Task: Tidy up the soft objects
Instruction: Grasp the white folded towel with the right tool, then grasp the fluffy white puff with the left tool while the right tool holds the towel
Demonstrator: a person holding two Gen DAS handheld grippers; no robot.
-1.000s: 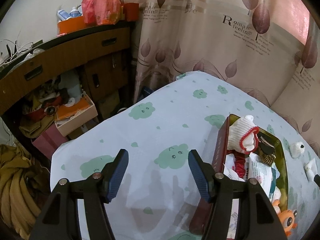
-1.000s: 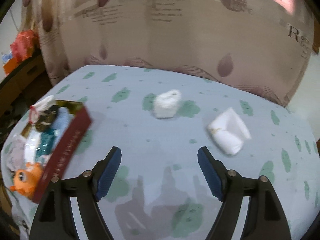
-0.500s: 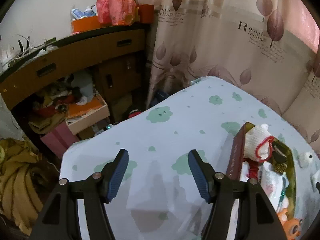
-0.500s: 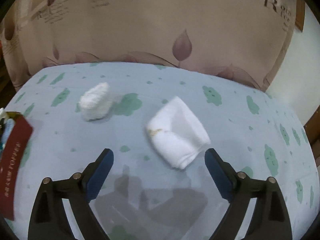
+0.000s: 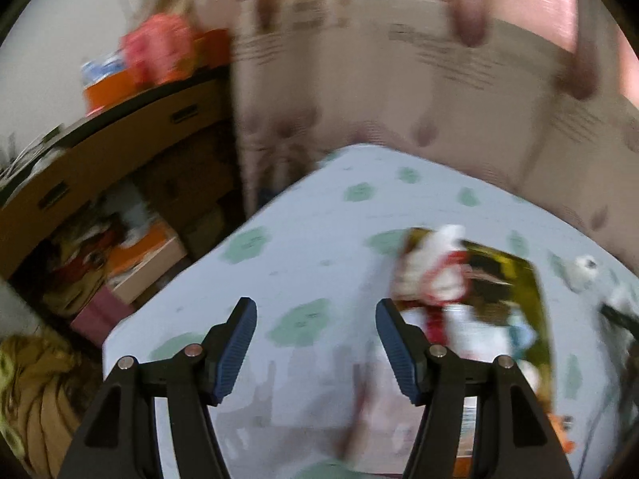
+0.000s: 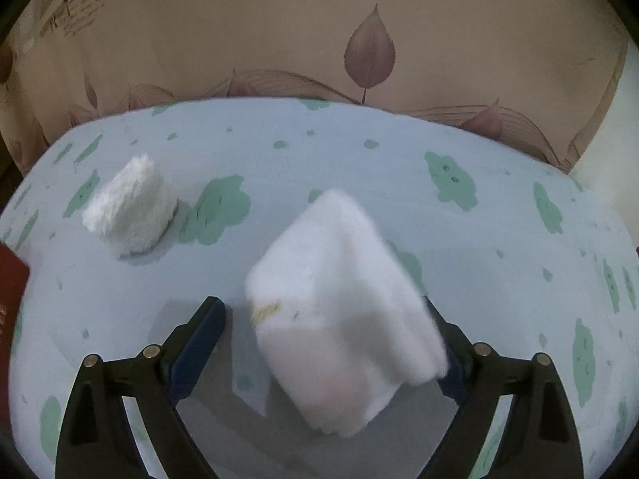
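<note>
Leaf-print curtain [image 6: 319,40] behind bed; cloud-pattern sheet [image 6: 479,263]; cluttered wooden dresser [image 5: 120,151] at left, view blurred.

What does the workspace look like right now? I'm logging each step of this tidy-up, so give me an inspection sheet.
Surface: pale blue bedsheet with green cloud prints.
Job's things: folded white towel lying between the right gripper's open fingers; fluffy white cloth apart to its left; open box of soft toys, blurred.
Clutter: small white plush beside the box.
Grippers: right gripper open, straddling the towel, not clamped; left gripper open, holding nothing, above bare sheet.
Cables: thin dark line at the left view's right edge, too blurred to identify.
Surroundings: leaf-print curtain behind the bed; wooden cabinet, cluttered floor beside it.
</note>
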